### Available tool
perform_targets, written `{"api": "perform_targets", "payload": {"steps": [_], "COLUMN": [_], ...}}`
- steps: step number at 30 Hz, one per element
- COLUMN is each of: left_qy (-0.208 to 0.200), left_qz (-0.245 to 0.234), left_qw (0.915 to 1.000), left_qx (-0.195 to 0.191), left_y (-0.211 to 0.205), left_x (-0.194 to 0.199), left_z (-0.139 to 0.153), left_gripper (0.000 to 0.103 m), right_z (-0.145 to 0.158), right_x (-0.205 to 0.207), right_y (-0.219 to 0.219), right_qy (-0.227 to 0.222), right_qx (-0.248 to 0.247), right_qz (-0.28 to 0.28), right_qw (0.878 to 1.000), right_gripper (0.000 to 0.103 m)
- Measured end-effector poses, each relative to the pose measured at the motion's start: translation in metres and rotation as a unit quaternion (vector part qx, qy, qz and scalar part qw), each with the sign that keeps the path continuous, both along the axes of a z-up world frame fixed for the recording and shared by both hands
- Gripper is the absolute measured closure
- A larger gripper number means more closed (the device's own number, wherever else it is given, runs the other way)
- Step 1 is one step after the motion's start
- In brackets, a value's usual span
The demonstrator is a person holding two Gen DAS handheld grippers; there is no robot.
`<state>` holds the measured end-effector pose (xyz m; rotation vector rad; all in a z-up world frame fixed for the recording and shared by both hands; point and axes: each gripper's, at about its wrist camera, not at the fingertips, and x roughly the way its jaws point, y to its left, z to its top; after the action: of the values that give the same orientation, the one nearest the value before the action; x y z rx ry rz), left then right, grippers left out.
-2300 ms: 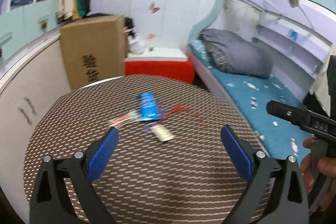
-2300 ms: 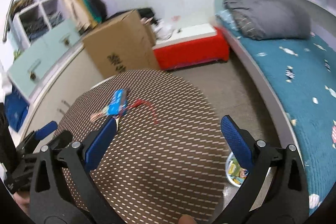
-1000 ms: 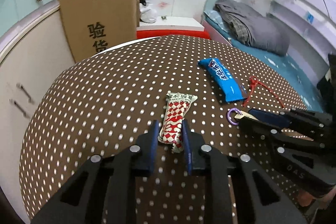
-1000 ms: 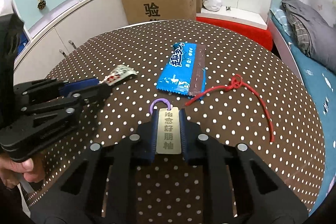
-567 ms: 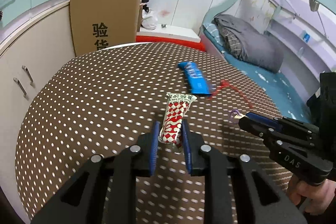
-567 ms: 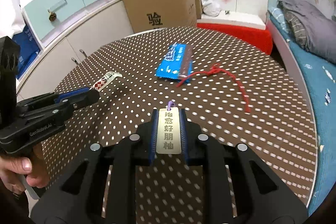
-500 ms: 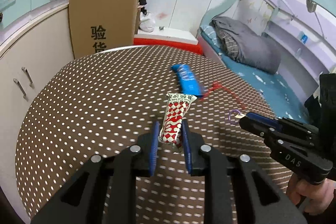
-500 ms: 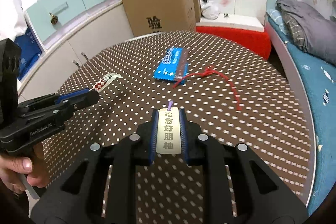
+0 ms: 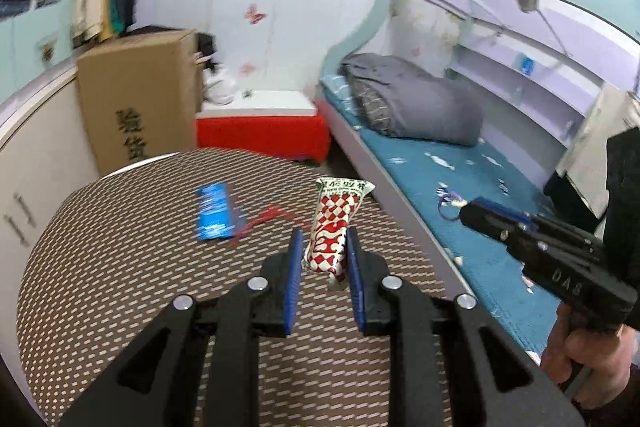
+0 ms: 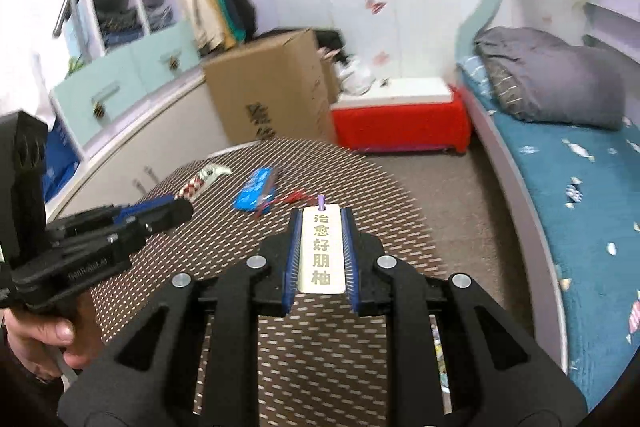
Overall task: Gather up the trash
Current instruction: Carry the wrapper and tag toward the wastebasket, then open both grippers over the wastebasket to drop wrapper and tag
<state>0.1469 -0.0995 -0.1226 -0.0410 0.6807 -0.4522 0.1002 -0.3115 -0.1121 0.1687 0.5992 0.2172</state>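
Note:
My left gripper (image 9: 322, 255) is shut on a red-and-white checked snack wrapper (image 9: 334, 223) and holds it up above the round dotted table (image 9: 120, 287). My right gripper (image 10: 320, 251) is shut on a cream tag with gold characters and a purple loop (image 10: 320, 247), also lifted above the table (image 10: 340, 347). A blue snack wrapper (image 9: 214, 213) and a red string (image 9: 268, 217) lie on the table's far side. Both also show in the right wrist view, the wrapper (image 10: 258, 189) beside the string (image 10: 290, 199). The right gripper appears at the right of the left view (image 9: 472, 209).
A cardboard box (image 9: 136, 99) stands behind the table, next to a red bench (image 9: 260, 137). A bed with a teal sheet (image 9: 460, 187) and grey pillow (image 9: 412, 107) runs along the right. White cabinets (image 10: 120, 147) curve along the left.
Both grippers have risen and pulled back from the table, each still holding its item. The table now looks smaller and lower; the view has swung toward the bed.

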Motion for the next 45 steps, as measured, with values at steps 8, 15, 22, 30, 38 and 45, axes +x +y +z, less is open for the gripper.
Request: {"api": "perform_targets", "payload": {"steps": [8,15,22,30,38,45], "left_qy": [0.009,0.068,0.144,0.2,0.205,0.173], "left_qz": [-0.068,-0.119,-0.155,-0.184,-0.165,-0.165], "left_qw": [0.9976,0.9902,0.9742,0.9538,0.9555,0.9642], "left_qx": [-0.004,0.027,0.079,0.127,0.133,0.115], "left_y": [-0.099,-0.184,-0.256,-0.308,-0.317,-0.303], "left_x": [0.001,0.018,0.037,0.055,0.078,0.077], "left_z": [0.007,-0.037,-0.105,-0.161,-0.175,-0.145], "left_gripper": [0.082,0.082,0.082,0.082,0.01,0.01], "right_z": [-0.012,-0.078,-0.146,-0.199,-0.235,-0.237], "right_x": [-0.016,-0.011,0.001,0.017,0.024,0.014], "right_y": [-0.112,-0.2,-0.237,-0.257,-0.278,-0.281], "right_qy": [0.025,0.104,0.171,0.219,0.249,0.257], "right_qx": [0.019,0.071,0.111,0.145,0.184,0.183], "right_qz": [-0.113,-0.187,-0.205,-0.213,-0.245,-0.278], "right_qw": [0.993,0.974,0.957,0.941,0.919,0.907], "right_gripper": [0.083,0.083,0.083,0.083,0.028,0.006]}}
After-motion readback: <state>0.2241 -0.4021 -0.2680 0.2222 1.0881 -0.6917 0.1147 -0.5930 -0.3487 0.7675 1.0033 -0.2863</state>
